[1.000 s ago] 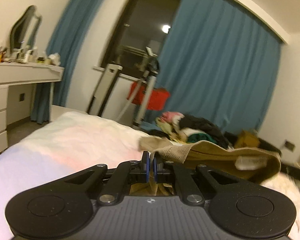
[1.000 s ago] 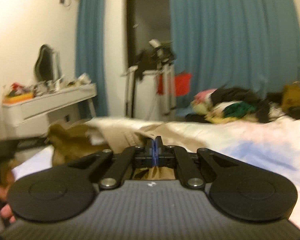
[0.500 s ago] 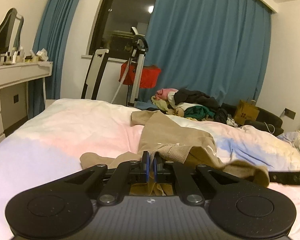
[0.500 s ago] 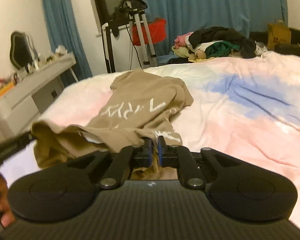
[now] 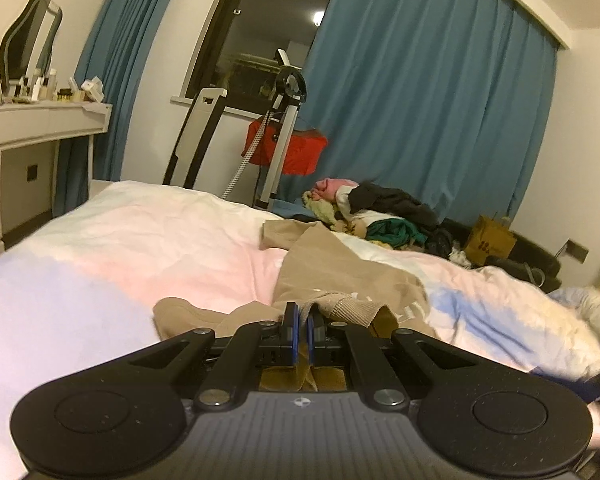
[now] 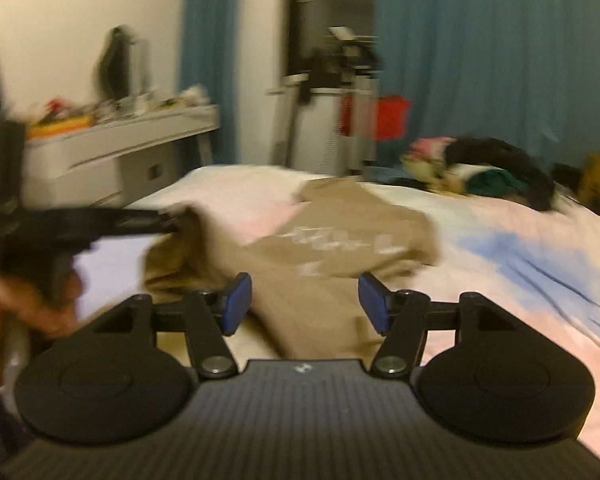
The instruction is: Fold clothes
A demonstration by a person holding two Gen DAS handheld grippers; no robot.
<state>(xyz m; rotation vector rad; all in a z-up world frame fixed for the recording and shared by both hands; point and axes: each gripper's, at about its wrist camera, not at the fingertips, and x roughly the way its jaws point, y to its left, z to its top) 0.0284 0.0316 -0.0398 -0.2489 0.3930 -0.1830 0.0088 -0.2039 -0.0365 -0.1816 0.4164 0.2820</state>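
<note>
A tan sweatshirt [image 5: 332, 264] with white lettering lies crumpled on the bed [image 5: 140, 248]. My left gripper [image 5: 300, 320] is shut on the sweatshirt's ribbed hem, held low over the bed. In the right wrist view the sweatshirt [image 6: 320, 248] lies in front of my right gripper [image 6: 305, 300], which is open and empty just above the cloth. The left gripper [image 6: 156, 220] shows there at the left, pinching the garment's edge.
A pile of mixed clothes [image 5: 376, 216] sits at the bed's far side. A white dresser [image 5: 28, 136] with bottles stands at the left. A stand with a red bag [image 5: 284, 148] and blue curtains [image 5: 420, 120] are behind the bed.
My right gripper has opened and let go of the sweatshirt. The garment has dropped onto the bed. My left gripper still holds the hem.
</note>
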